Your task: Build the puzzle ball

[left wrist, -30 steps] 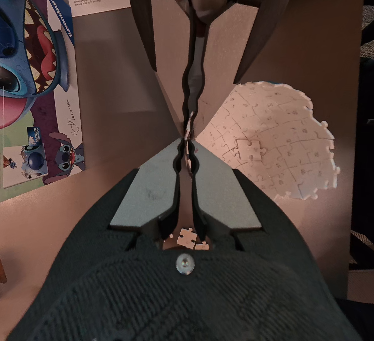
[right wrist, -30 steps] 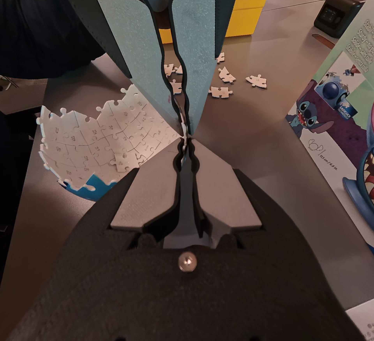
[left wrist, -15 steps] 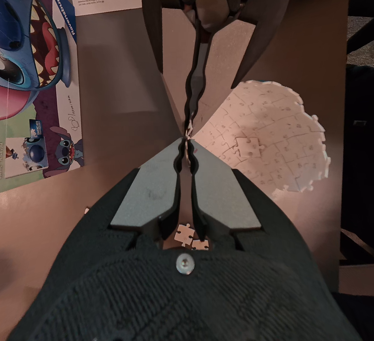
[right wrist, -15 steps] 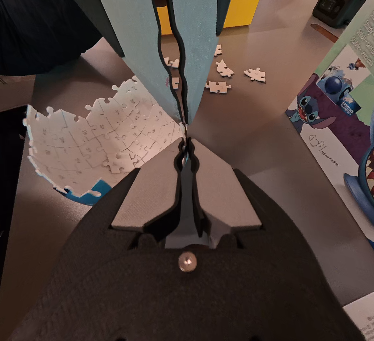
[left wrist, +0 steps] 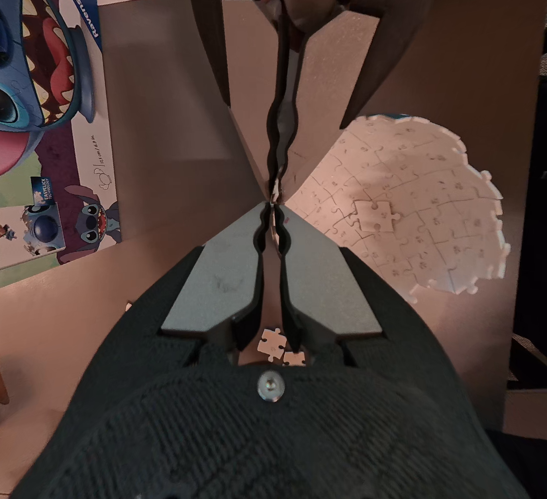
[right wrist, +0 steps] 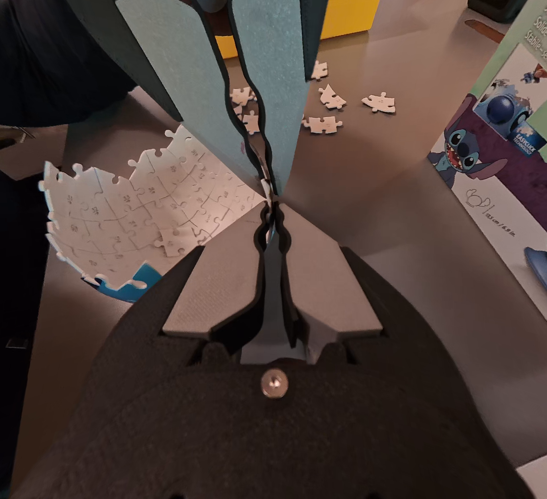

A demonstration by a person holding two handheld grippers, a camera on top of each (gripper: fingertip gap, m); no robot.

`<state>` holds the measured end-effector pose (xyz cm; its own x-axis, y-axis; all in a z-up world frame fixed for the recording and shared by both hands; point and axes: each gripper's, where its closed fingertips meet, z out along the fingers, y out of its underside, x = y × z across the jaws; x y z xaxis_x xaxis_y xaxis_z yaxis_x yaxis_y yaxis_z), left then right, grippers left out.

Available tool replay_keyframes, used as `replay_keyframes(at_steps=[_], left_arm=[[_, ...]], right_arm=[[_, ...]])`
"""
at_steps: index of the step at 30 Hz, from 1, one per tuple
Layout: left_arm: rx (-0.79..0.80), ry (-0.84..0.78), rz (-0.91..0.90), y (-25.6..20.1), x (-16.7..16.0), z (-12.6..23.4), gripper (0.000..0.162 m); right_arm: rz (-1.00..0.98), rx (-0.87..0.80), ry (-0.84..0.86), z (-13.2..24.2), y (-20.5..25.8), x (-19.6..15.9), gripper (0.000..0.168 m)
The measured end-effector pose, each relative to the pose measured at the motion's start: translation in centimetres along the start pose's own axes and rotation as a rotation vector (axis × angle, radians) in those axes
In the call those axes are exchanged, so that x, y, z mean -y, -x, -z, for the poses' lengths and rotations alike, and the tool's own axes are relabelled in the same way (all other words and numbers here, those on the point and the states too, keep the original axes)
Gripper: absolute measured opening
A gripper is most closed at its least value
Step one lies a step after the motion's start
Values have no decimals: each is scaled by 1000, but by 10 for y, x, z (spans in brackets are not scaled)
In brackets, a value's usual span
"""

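Here, left of my left jaws, the colourful cardboard puzzle box with a blue cartoon creature (left wrist: 53, 135) lies flat on the grey table (left wrist: 165, 99); my left gripper (left wrist: 272, 210) is nearly closed, pinching the edge of a small white puzzle piece (left wrist: 277, 188); my right gripper (right wrist: 274, 205) meets it tip to tip from the far side, also nearly closed, on what looks like the same or a joined piece; I cannot tell which; right of my left jaws sits the half-built puzzle ball, a white bowl of interlocked pieces with a blue outer skin (left wrist: 414, 212), one loose piece lying inside; beyond my right jaws, scattered white loose pieces (right wrist: 325, 124) lie near a yellow plastic bin (right wrist: 352, 2).
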<state>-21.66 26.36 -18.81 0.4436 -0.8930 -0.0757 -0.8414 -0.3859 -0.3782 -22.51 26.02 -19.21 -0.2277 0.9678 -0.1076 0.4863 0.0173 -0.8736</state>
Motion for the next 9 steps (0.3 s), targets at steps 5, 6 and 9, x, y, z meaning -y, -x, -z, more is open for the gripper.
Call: replay_keyframes(at_steps=[5, 6, 9], left_arm=[[8, -10, 10, 1, 1, 3, 0], [11, -10, 10, 1, 1, 4, 0], [16, -12, 11, 2, 2, 4, 0]], right_arm=[[-20, 25, -53, 14, 0, 7, 9], [-26, 23, -60, 18, -1, 8, 10], [-31, 18, -62, 24, -3, 8, 11]])
